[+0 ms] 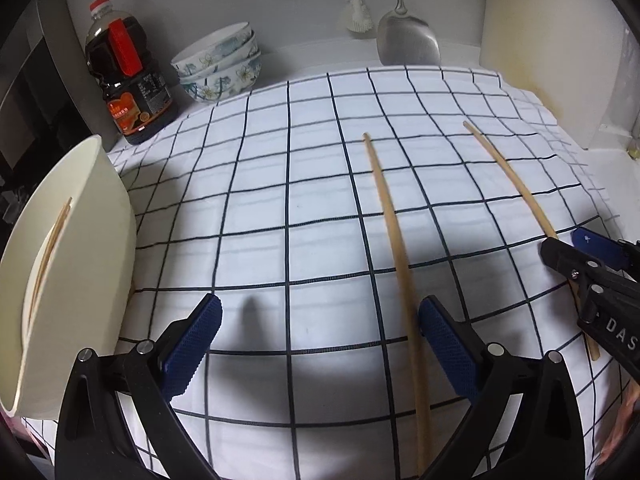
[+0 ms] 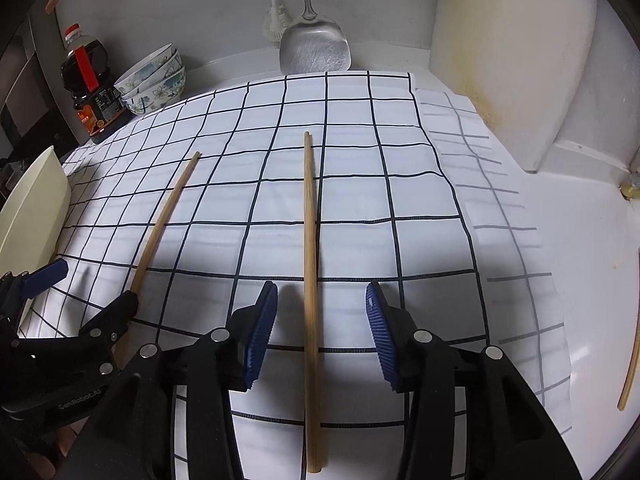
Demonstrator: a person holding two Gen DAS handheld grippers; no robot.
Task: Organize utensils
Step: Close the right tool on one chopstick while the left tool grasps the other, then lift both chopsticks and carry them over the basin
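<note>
Two long wooden chopsticks lie on a white checked cloth (image 1: 256, 208). In the left wrist view my left gripper (image 1: 320, 328) is open, low over the cloth; one chopstick (image 1: 394, 240) runs just inside its right finger. The other chopstick (image 1: 516, 188) lies further right, by my right gripper (image 1: 576, 252). In the right wrist view my right gripper (image 2: 322, 316) is open and straddles a chopstick (image 2: 309, 248) lying between its fingers. The second chopstick (image 2: 164, 220) lies left, beside the left gripper (image 2: 80, 288). A cream utensil holder (image 1: 76, 264) at left holds chopsticks.
A soy sauce bottle (image 1: 128, 76) and stacked floral bowls (image 1: 220, 64) stand at the back left. A metal spatula (image 1: 404, 36) and a white brush (image 1: 358, 12) hang at the back wall. Another chopstick (image 2: 632, 364) lies on the white counter at far right.
</note>
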